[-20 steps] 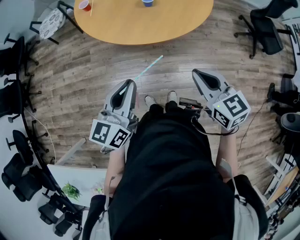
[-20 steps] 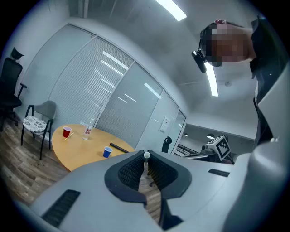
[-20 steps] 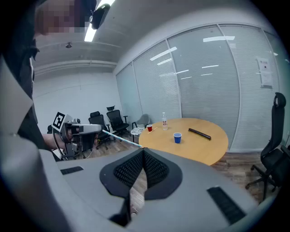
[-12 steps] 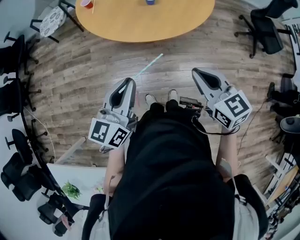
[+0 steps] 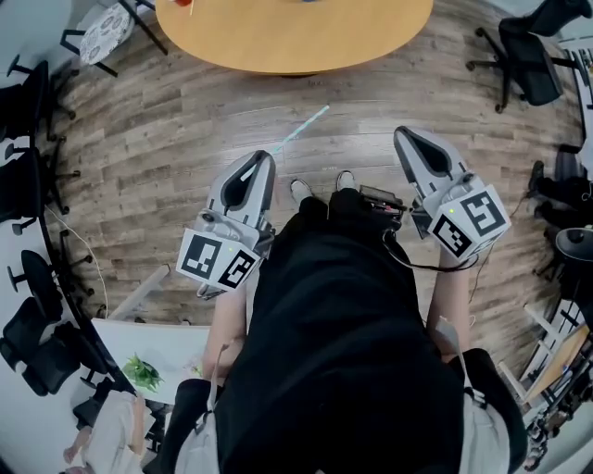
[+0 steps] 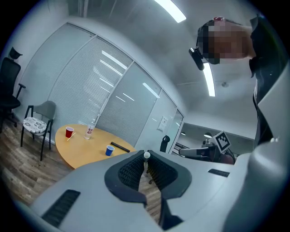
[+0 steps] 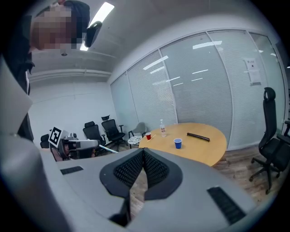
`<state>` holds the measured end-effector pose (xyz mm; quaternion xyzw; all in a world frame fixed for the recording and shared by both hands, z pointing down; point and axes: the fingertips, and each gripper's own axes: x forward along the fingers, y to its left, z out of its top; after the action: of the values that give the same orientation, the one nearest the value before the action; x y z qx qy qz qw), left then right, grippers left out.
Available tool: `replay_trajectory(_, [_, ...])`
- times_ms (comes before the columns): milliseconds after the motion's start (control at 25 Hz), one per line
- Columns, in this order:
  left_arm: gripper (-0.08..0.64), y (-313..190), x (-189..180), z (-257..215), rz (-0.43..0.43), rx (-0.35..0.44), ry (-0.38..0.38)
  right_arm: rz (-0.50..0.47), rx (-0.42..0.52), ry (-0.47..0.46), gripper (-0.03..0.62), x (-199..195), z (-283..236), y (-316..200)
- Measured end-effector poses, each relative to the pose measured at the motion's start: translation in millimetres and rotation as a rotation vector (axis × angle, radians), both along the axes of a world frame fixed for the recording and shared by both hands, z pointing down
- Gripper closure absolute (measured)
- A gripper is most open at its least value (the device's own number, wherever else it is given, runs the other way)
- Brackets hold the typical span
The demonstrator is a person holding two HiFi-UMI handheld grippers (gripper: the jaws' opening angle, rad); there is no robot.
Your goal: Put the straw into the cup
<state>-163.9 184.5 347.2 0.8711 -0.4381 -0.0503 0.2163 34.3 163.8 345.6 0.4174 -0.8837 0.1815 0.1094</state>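
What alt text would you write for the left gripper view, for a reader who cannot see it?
The left tongs are shut on a pale straw, its end showing between their tips. Beyond them stands a round wooden table with a red cup, a blue cup and a bottle.

Shows less of the counter [image 5: 296, 42] in the head view now, pushed up toward the top edge. Drops the blue cup [image 6: 109, 150] out of that view and leaves just a speck of the red cup [image 5: 189, 3]. Puts the left gripper [image 5: 267, 155] and its straw [image 5: 301, 127] a bit up and to the right, and the right gripper [image 5: 400, 132] farther right. Brings a person [image 5: 107, 433] into the bottom left corner.
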Motion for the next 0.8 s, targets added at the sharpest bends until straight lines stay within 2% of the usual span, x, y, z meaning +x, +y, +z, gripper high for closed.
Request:
replay_trajectory(200, [0.525,-1.4,3.2,10.0,0.023,-0.023,-0.008,0.027,-0.03,0.033,0.575,5.6,7.0,7.5])
replay_trajectory(440, [0.525,-13.1,19.5,12.5,0.04,-0.035,-0.026,0.01,-0.062,0.045,0.575,18.0,15.7,5.0])
replay_trajectory(800, [0.525,-73.3,44.1,2.0,-0.049,-0.016,-0.085,-0.048,-0.021,0.046,0.575,53.5,13.1,-63.8])
